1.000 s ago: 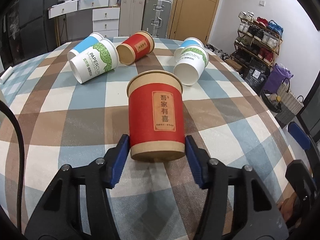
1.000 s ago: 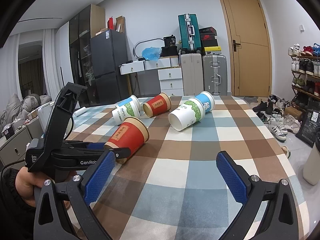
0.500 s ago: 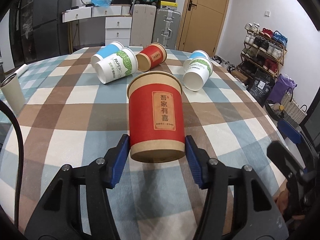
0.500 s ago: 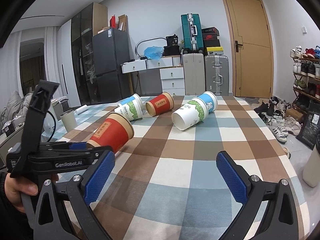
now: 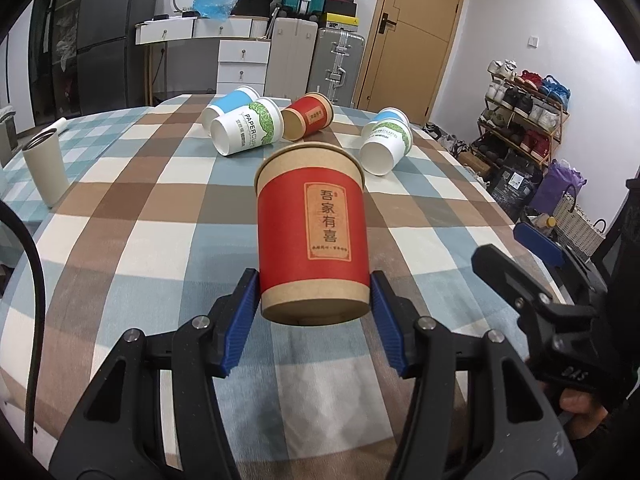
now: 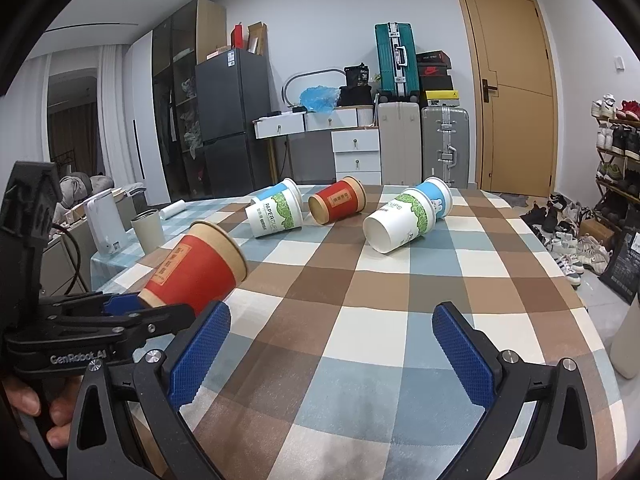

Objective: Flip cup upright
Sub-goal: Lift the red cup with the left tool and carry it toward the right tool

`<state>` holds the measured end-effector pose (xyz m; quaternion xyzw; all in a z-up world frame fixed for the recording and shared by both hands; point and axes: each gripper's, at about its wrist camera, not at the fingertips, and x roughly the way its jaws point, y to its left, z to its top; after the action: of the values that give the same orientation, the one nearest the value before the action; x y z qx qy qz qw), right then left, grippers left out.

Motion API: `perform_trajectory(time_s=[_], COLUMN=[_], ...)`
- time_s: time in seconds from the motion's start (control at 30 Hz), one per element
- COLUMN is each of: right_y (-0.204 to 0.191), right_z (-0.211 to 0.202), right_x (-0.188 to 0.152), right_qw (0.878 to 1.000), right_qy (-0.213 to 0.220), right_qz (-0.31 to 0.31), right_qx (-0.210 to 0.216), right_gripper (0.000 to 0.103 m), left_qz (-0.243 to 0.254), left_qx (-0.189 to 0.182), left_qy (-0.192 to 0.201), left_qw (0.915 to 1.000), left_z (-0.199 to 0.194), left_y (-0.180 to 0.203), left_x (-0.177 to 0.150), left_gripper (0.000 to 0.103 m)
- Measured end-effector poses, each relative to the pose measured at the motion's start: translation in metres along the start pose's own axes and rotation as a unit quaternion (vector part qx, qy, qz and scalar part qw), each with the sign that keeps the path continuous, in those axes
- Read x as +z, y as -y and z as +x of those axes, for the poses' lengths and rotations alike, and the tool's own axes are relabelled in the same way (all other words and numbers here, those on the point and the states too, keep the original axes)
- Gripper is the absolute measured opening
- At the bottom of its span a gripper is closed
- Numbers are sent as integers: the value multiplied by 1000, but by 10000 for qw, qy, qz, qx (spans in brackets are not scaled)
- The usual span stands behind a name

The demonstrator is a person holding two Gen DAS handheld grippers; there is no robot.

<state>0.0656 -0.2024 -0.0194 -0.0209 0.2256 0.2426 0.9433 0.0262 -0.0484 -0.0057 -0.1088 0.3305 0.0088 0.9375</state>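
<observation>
Left gripper (image 5: 314,308) clamped on red cup (image 5: 312,232) near base, tilted, off table (image 6: 400,300). Right gripper (image 6: 328,344) wide open, empty. Risk: thin paper wall crushing or slipping mid-rotation.

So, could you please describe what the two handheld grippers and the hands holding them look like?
Both the left gripper and right gripper are black plastic with silver screws and blue textured pads on the fingers. The left one carries white "GenRobot.AI" lettering, and a black cable runs beside it. The left hand is bare; the right hand seems dark-sleeved.
</observation>
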Motion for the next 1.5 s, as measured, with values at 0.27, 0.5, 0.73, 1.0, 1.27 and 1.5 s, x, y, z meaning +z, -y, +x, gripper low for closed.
perform_trajectory(time_s=[0.27,0.5,0.73,1.0,1.27,1.5], right_y=[-6,-9,-9,-6,-5,-4], right_z=[-9,-17,-18,-17,-17,-17], right_x=[-5,-10,-11,-11,-11,-11], right_qw=[10000,9996,9996,9997,9997,9997], right_qy=[-11,30,28,19,17,20], right_qz=[-50,-156,-146,-122,-109,-108], right_qx=[83,232,243,223,218,218], right_gripper=[103,103,103,103,103,103], left_qz=[-25,-78,-190,-204,-159,-129], left_qx=[-34,-30,-2,-63,-104,-125], left_qy=[35,23,19,-68,-199,-226], left_qw=[10000,10000,9998,9997,9996,9996], left_z=[-15,-22,-24,-22,-12,-12], left_y=[5,9,14,23,25,25], left_x=[-17,-30,-40,-48,-53,-54], left_gripper=[53,53,53,53,53,62])
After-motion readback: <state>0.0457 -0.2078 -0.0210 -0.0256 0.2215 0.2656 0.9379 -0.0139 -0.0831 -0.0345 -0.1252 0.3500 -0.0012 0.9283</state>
